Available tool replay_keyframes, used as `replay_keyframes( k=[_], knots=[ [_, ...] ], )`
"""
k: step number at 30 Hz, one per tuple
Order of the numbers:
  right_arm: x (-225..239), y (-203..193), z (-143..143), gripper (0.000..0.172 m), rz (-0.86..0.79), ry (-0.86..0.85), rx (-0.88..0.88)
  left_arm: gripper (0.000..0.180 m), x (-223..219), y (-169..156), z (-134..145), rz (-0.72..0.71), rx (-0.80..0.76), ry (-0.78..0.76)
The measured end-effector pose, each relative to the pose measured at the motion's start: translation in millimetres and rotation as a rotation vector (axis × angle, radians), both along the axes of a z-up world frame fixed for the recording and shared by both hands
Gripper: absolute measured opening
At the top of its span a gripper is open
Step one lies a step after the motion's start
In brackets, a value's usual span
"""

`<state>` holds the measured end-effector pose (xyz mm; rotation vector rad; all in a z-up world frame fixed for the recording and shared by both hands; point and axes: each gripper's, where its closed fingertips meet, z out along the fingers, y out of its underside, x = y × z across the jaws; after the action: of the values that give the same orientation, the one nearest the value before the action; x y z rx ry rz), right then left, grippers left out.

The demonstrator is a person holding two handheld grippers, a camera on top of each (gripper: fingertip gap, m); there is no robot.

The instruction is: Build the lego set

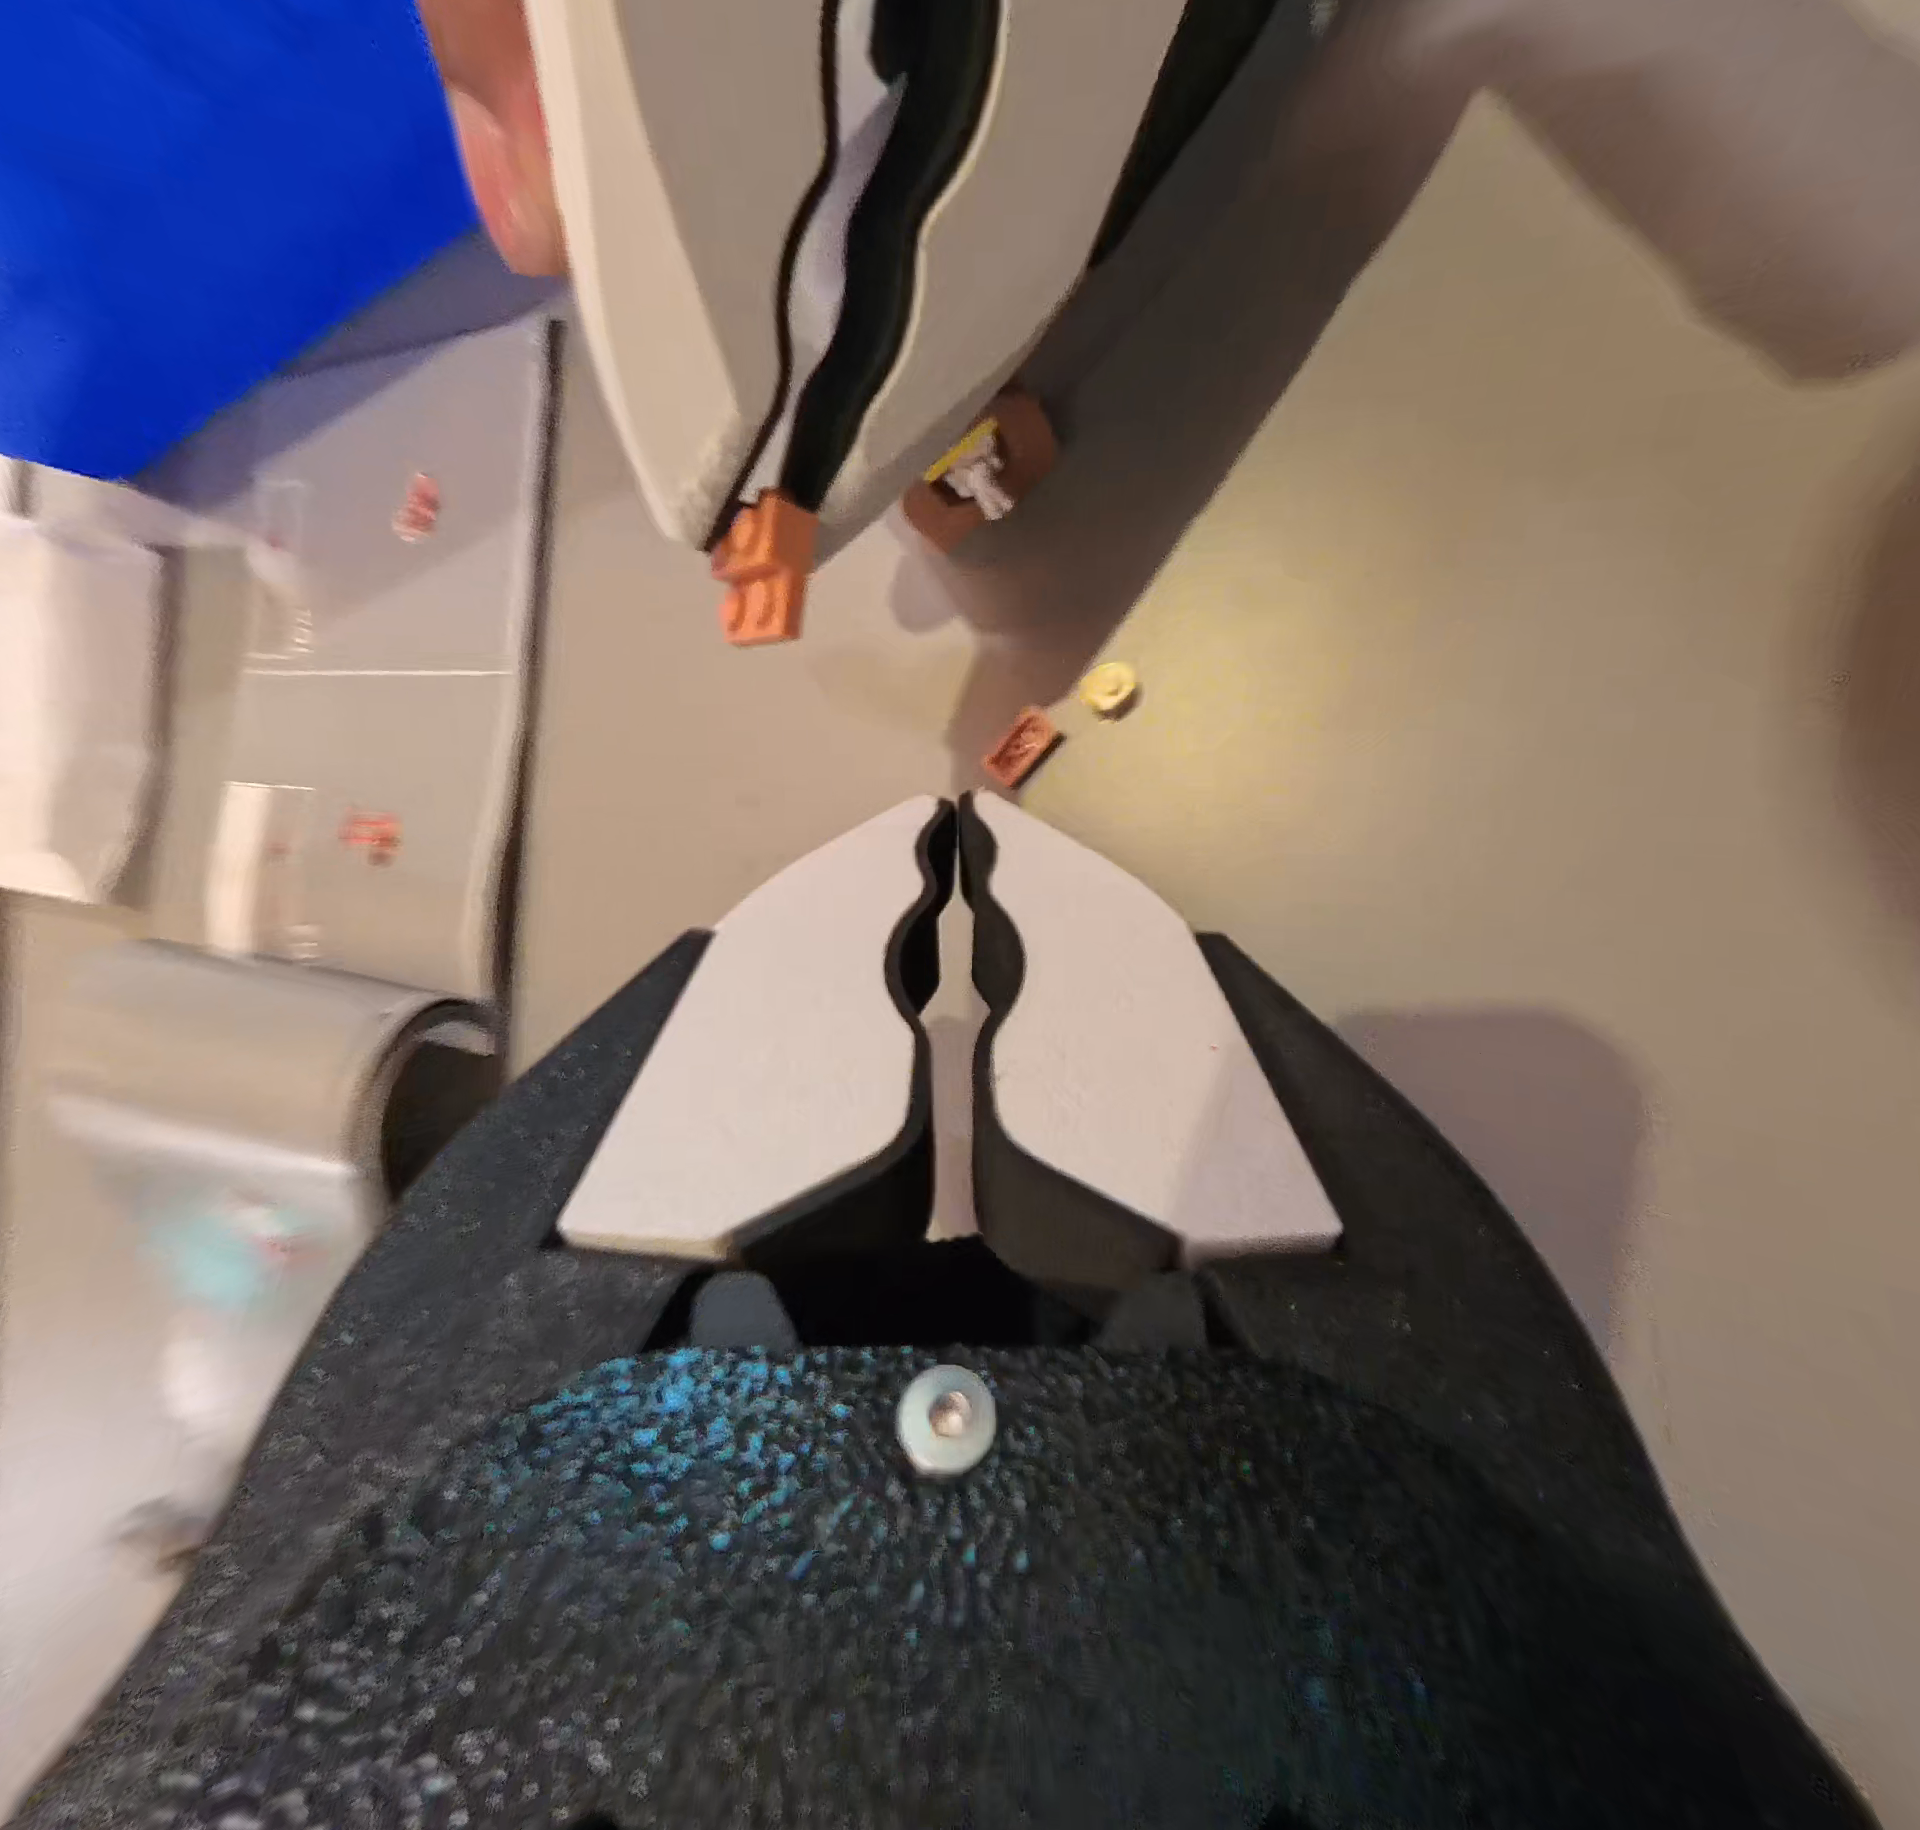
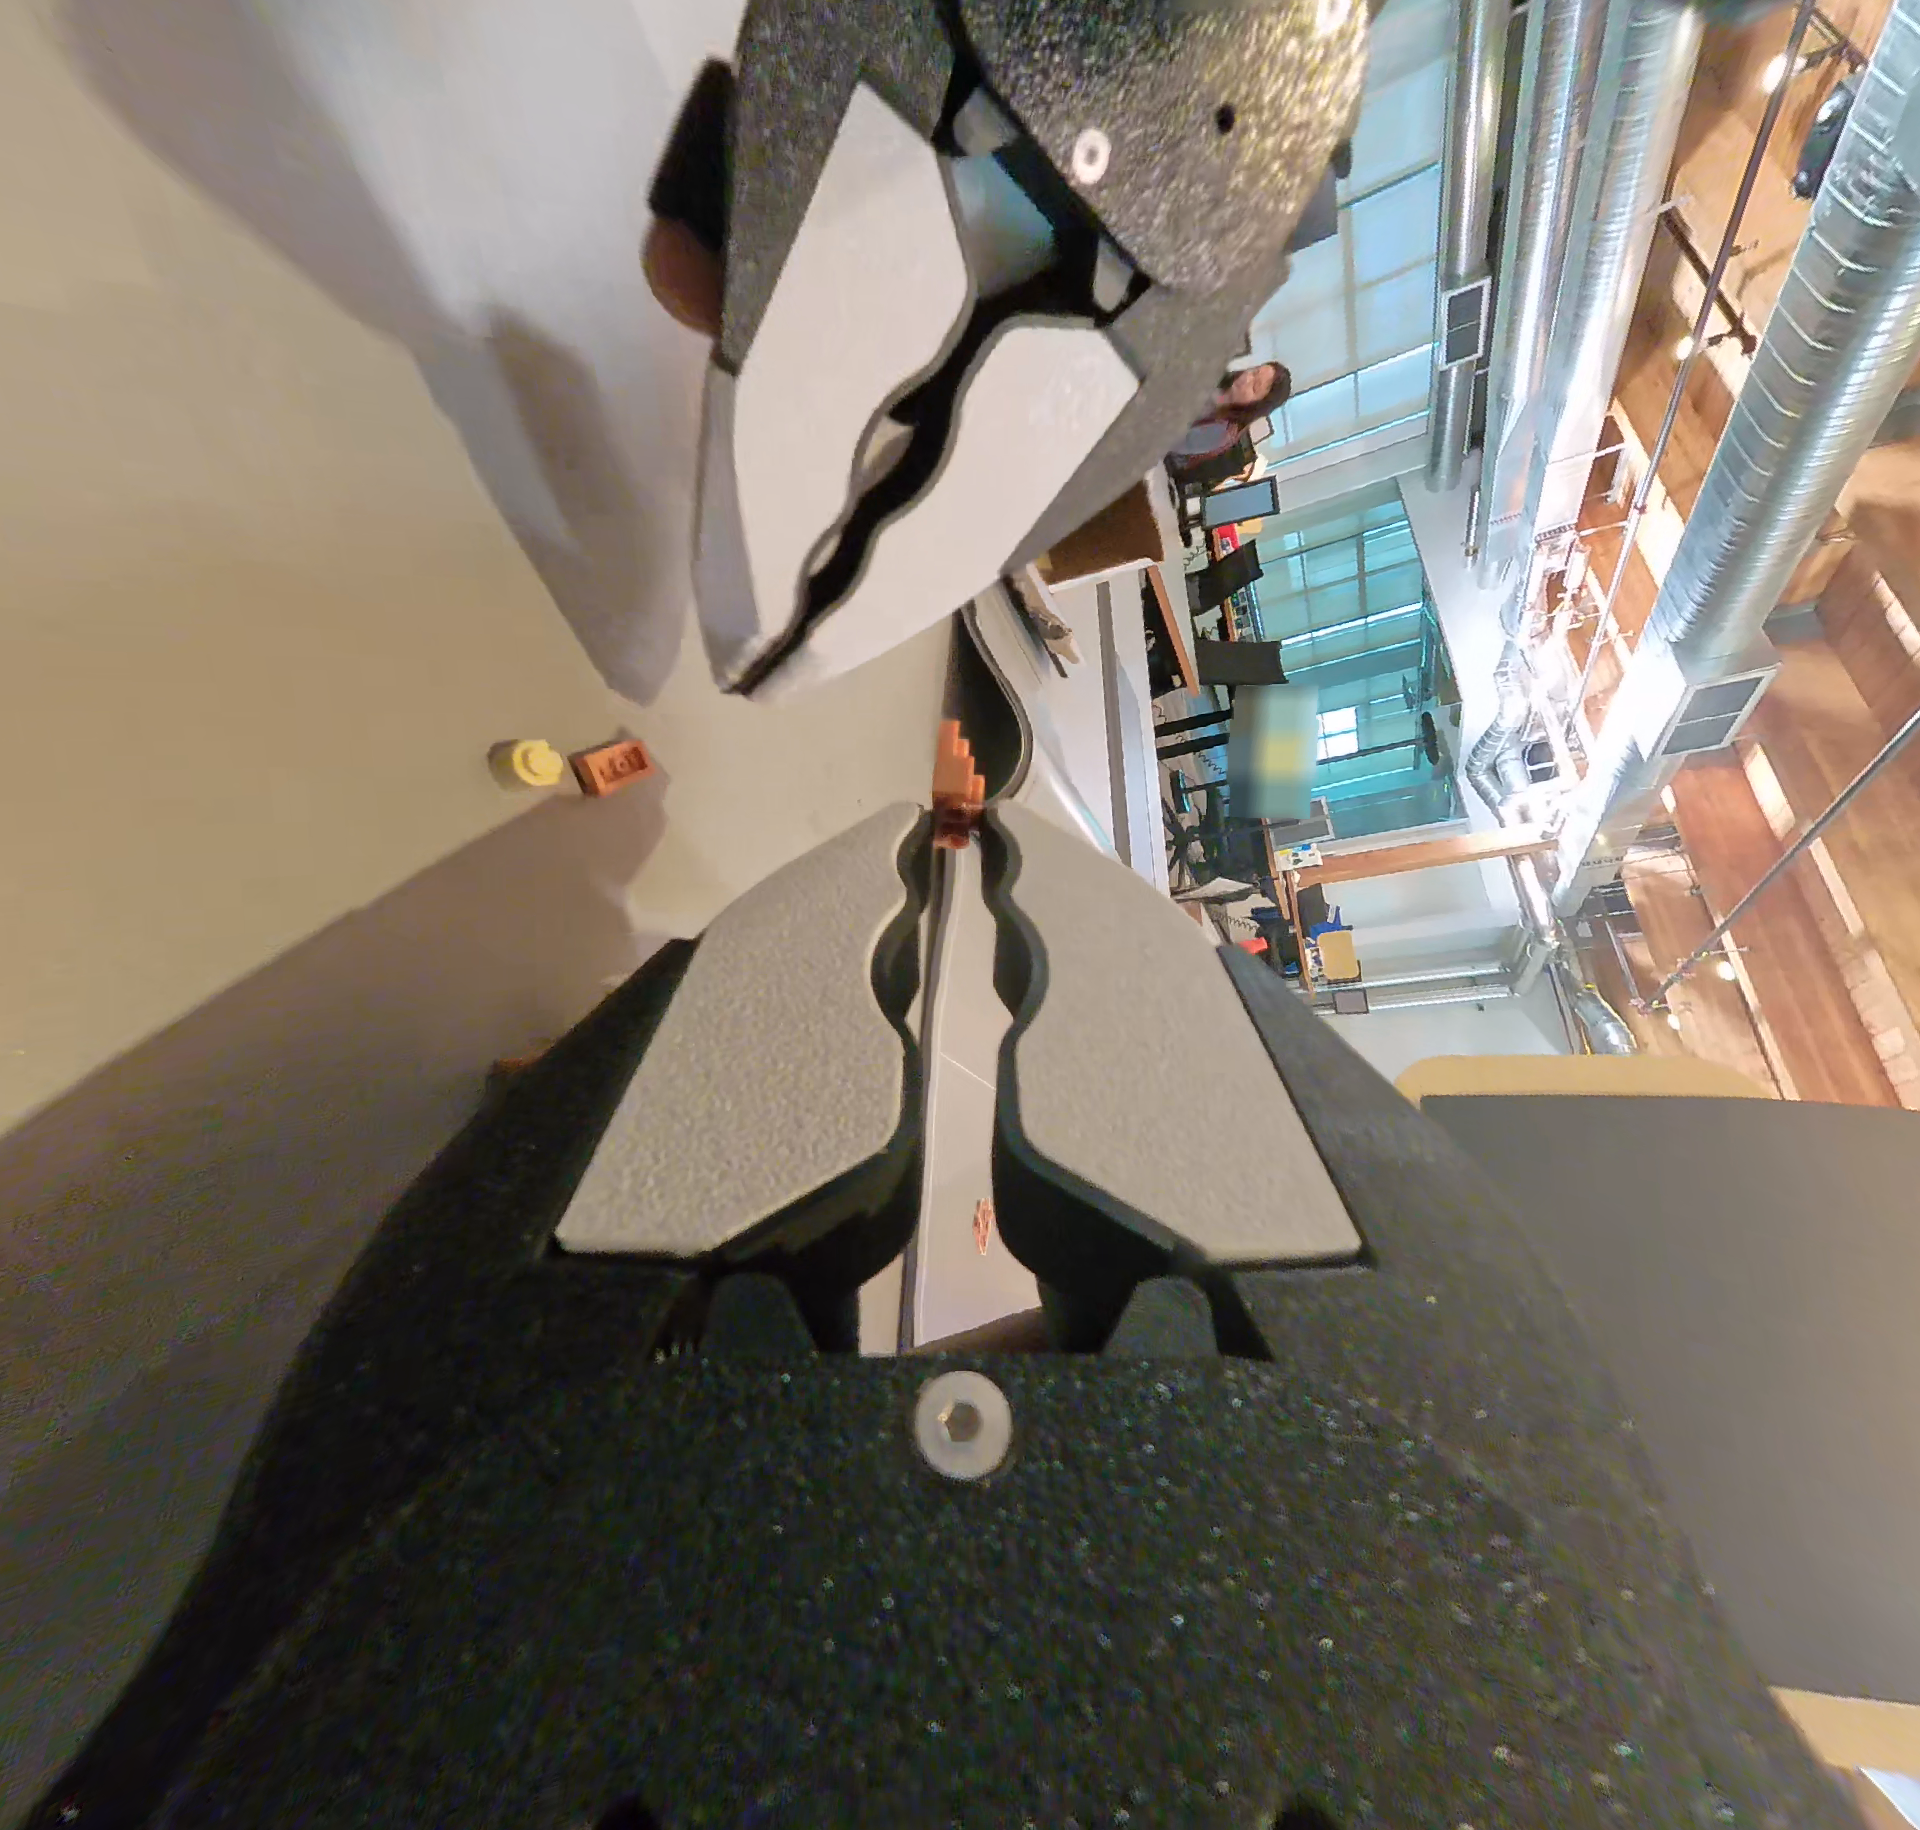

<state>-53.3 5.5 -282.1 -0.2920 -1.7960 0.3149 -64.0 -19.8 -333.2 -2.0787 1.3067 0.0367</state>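
The left gripper (image 1: pixel 956 801) is hovering above the pale grey table (image 1: pixel 1351 845) with its two fingertips pressed together at the tip; nothing is lying between them, and the right wrist view confirms this, showing the same gripper (image 2: pixel 750 677) from the side with its wavy black pads meeting on air. The right gripper (image 2: pixel 958 822) is clenching a stepped stack of orange bricks (image 2: pixel 956 778) at its fingertips, with both pads bearing on the darker lower end of the stack while the lighter steps are projecting forward beyond the tips. In the left wrist view the same orange bricks (image 1: pixel 762 580) are appearing at the end of the right gripper (image 1: pixel 764 523), lifted clear of the table surface. A small reddish-brown brick (image 1: pixel 1020 742) is lying flat on the table just ahead of the left gripper's tips, close to them but not touching. A pale yellow round stud piece (image 1: pixel 1108 687) is sitting just beside that brick, a little farther from the tips. A brown block with white and yellow parts (image 1: pixel 982 479) is resting on the table beyond them, partly covered by the right gripper's body. A blue sleeve (image 1: pixel 208 170) is filling the upper left corner of the left wrist view. In the right wrist view, the table edge is giving way to a room with silver ducts (image 2: pixel 1714 430) in the background.
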Motion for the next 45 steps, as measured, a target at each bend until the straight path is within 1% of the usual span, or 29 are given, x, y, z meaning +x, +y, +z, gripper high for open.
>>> replay_keyframes(
  k=[1,2,5,10,11,12,14,16,17,18,20,22,24,26,28,33,36,40,42,45],
  knots=[
    [0.0,-0.1,-0.2,0.008,0.001,-0.001,0.001,0.012,3.8,-2.4,-4.2,0.004,-0.039,-0.036],
    [0.1,-0.7,-0.4,0.008,0.003,-0.003,0.001,0.018,5.2,-1.6,-7.4,0.01,-0.047,-0.055],
    [0.1,-2.6,-0.8,0.008,0.009,-0.005,0.006,0.023,6.8,2.3,-13.3,-0.038,-0.026,-0.07],
    [0.4,-1.5,-0.8,0.008,0.009,-0.008,0.003,0.023,12.3,6.8,-18.5,-0.171,-0.057,-0.124],
    [0.5,-1.0,-0.6,0.008,0.009,-0.009,0.002,0.02,11.6,7.5,-20.8,-0.188,-0.085,-0.129],
    [0.7,-0.7,-0.5,0.008,0.008,-0.01,0.002,0.013,12.1,7.2,-22.2,-0.203,-0.119,-0.146],
    [0.7,0.0,-0.1,0.008,0.006,-0.008,0.003,0.008,13.3,4.9,-23.3,-0.227,-0.187,-0.176],
    [0.7,0.9,0.9,0.008,0.002,-0.004,0.0,0.008,8.9,6.4,-22.9,-0.205,-0.217,-0.155],
    [0.6,2.1,1.3,0.008,-0.003,-0.002,-0.001,0.008,2.4,11.8,-21.0,-0.181,-0.175,-0.107],
    [0.5,3.4,2.0,0.008,-0.008,0.001,-0.002,0.008,-3.6,17.5,-15.0,-0.168,-0.102,-0.055],
    [0.4,5.4,3.3,0.008,-0.015,0.004,-0.011,0.008,-11.9,27.5,6.4,-0.175,0.103,0.075],
    [-0.3,7.0,3.8,0.008,-0.024,0.006,-0.02,0.009,-12.3,29.6,29.9,-0.222,0.306,0.205],
    [-0.6,7.6,3.3,0.008,-0.028,0.005,-0.018,0.017,-12.1,24.9,39.0,-0.252,0.379,0.289],
    [-0.8,7.9,3.4,0.008,-0.032,0.006,-0.016,0.022,-16.2,22.0,37.9,-0.225,0.363,0.297],
    [-1.0,8.8,3.6,0.008,-0.038,0.005,-0.018,0.025,-20.3,18.8,31.3,-0.203,0.32,0.262],
    [-1.2,11.7,3.0,0.008,-0.05,0.001,-0.022,0.024,-37.2,19.6,18.9,-0.064,0.21,0.132],
    [-1.0,12.1,2.1,0.008,-0.051,-0.002,-0.021,0.026,-42.0,13.9,8.5,0.022,0.082,0.024],
    [-1.0,12.3,0.4,0.008,-0.052,-0.008,-0.017,0.026,-49.4,5.0,0.2,0.125,-0.033,-0.076],
    [-0.9,11.9,-0.4,0.008,-0.05,-0.011,-0.016,0.026,-56.1,-1.7,-4.3,0.161,-0.081,-0.09],
    [-0.8,11.7,-1.5,0.008,-0.049,-0.014,-0.013,0.024,-69.4,-11.0,-7.6,0.183,-0.099,-0.059]
  ],
)
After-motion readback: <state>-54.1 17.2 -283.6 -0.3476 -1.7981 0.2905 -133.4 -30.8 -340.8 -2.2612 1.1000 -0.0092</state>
